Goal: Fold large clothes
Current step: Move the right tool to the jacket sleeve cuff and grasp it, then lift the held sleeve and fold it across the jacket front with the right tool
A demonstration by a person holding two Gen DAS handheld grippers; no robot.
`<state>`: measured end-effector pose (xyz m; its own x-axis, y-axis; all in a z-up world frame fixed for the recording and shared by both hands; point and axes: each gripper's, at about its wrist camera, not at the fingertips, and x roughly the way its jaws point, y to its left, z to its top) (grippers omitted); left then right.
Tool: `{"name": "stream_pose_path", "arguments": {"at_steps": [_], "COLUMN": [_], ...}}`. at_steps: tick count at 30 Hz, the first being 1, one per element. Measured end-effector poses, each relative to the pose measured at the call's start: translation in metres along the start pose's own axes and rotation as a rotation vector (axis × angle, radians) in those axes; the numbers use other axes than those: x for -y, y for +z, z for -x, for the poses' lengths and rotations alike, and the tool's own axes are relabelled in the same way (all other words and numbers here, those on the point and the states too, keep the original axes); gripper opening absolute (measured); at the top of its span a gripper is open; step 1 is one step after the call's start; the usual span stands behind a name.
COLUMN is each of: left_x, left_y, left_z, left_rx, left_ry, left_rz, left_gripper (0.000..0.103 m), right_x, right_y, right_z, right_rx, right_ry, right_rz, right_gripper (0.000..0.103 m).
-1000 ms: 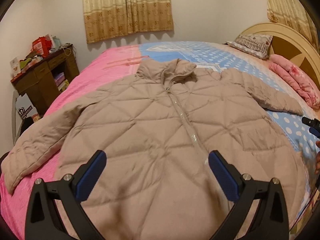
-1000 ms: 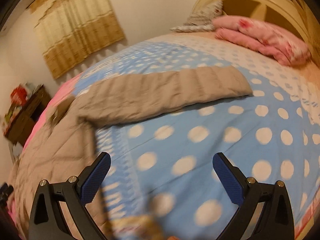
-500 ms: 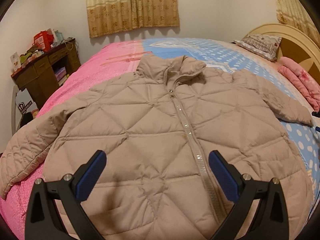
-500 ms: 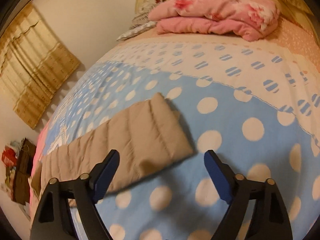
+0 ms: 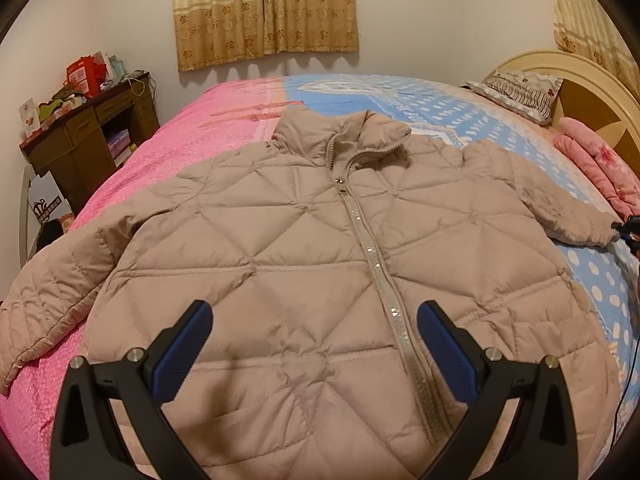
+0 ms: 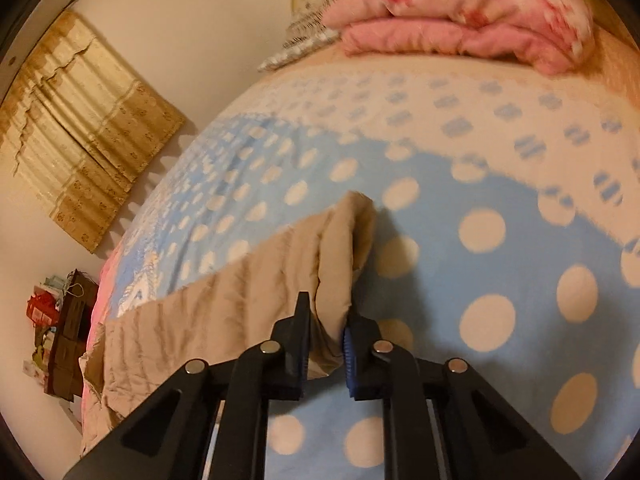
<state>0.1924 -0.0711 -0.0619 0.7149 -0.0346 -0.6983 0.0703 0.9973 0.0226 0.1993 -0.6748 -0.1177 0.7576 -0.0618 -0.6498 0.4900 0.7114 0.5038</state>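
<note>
Jacket (image 5: 304,264) on bed (image 5: 208,148), pink blanket (image 6: 460,20) nr headboard, desk (image 5: 92,140) left.

Jacket (image 5: 304,264) hem cut off by lower edge, cuff end (image 6: 340,280) hidden between closing jaws, folded pink blanket (image 6: 460,28) blurred

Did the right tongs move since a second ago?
Yes. The right tongs slid along the blue dotted bedspread toward the pink folded blanket, reaching the jacket's sleeve cuff, and are closing on it.
</note>
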Motion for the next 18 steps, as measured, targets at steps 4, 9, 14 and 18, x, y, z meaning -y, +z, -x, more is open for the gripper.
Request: {"name": "stream_pose_path", "arguments": {"at_steps": [4,9,14,18], "left_x": [-0.008,-0.024,-0.039,-0.048], "left_y": [0.000,-0.002,-0.004,-0.008], "left_z": [0.006,0.012,0.017,0.022], "left_rx": [0.012,0.032,0.048,0.054], "left_ry": [-0.005,-0.006,0.000,-0.023], "left_rz": [0.018,0.049,0.072,0.099], "left_gripper": [0.103,0.103,0.103,0.103], "right_x": [-0.037,-0.103,-0.184,-0.253], "right_y": [0.018,0.035,0.032,0.012], "right_z": [0.028,0.069,0.108,0.142], "right_rx": [0.064,0.140,0.206,0.272], "right_ry": [0.008,0.042,0.094,0.144], "right_rz": [0.078,0.204,0.368,0.521], "right_gripper": [0.010,0.009,0.009,0.009]}}
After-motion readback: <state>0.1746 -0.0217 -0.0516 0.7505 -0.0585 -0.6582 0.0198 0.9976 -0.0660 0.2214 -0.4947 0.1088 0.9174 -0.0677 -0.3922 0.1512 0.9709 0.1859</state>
